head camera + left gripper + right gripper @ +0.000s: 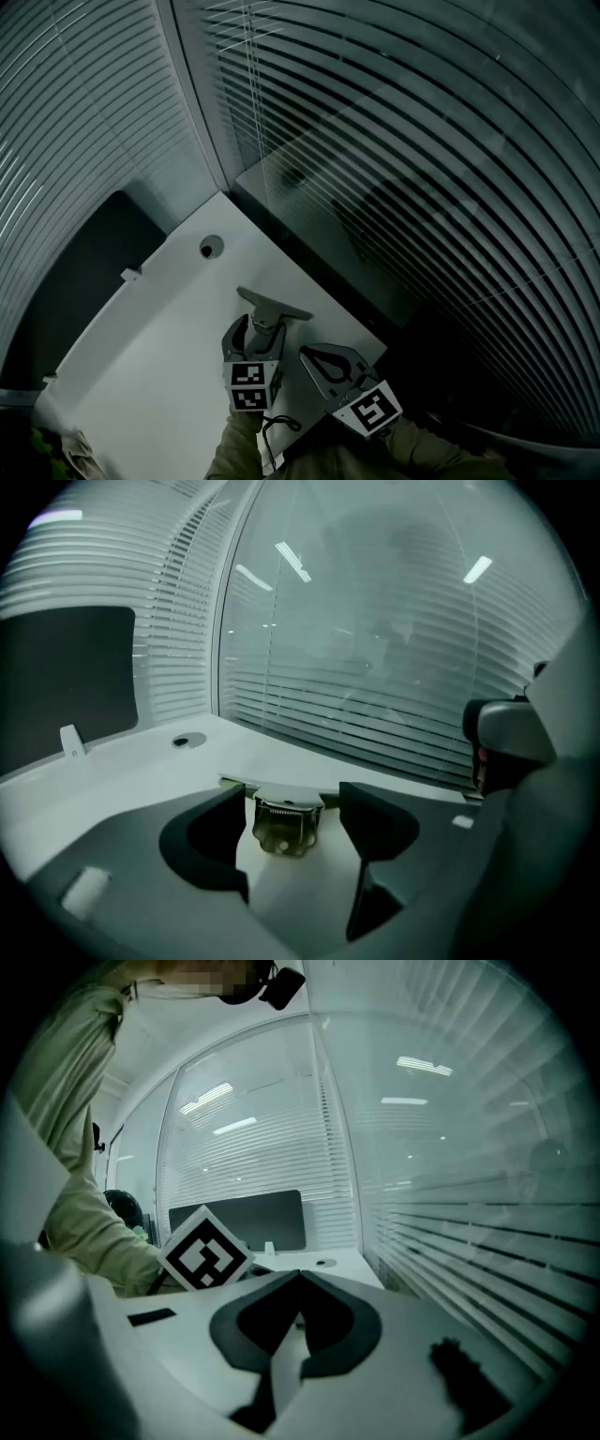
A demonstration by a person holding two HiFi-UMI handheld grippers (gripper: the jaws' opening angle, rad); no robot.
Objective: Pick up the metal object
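The metal object (273,307), a small brassy hinged clip with a flat plate on top, rests on the white desk (141,375). In the left gripper view the metal object (284,826) sits between the dark pads (228,829), with a gap on each side. My left gripper (259,330) is open around it, and its pads do not press on the piece. My right gripper (311,356) hovers just to the right, and in its own view the right gripper (298,1283) has its jaws closed together on nothing.
A round cable hole (211,247) lies farther along the desk. A dark partition panel (84,272) borders the desk's left side. A glass wall with blinds (394,187) runs along its right edge. The person's sleeve (94,1222) shows behind the left gripper's marker cube (204,1255).
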